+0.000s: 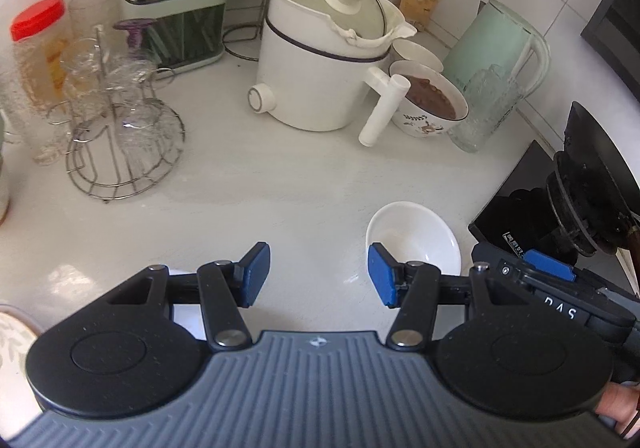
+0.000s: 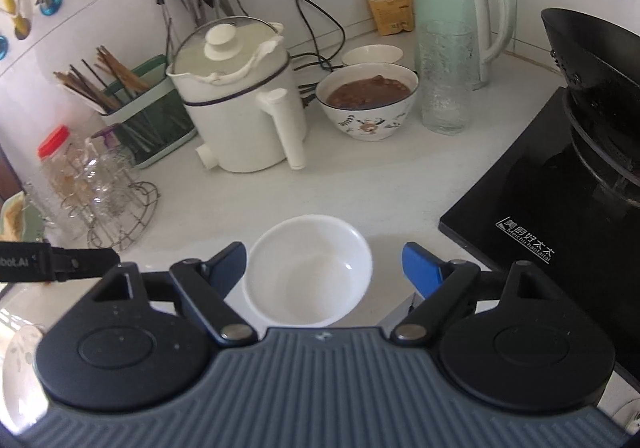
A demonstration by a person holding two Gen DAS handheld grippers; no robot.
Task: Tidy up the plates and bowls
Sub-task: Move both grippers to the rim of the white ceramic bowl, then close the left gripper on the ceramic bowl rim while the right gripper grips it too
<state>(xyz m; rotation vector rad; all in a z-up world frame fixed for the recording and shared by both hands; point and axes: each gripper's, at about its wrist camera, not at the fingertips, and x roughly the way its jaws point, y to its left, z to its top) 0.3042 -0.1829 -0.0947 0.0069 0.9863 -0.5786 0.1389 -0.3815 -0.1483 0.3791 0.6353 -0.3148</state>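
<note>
Right wrist view has the empty white bowl (image 2: pixel 308 272) sitting on the pale counter (image 2: pixel 360 184) just left of the black cooktop (image 2: pixel 532 208), and the right gripper (image 2: pixel 324 268) straddles it with jaws spread wide and pads clear of the rim, holding nothing; the clean play, I reckon, is to shift sideways so one pad drops inside the wall, then pinch the rim firmly before lifting. Over on the left wrist view the left gripper (image 1: pixel 318 274) hangs half open and empty just left of the bowl, while the cooktop's corner carries white Chinese characters over "Meichu haotaitai".
</note>
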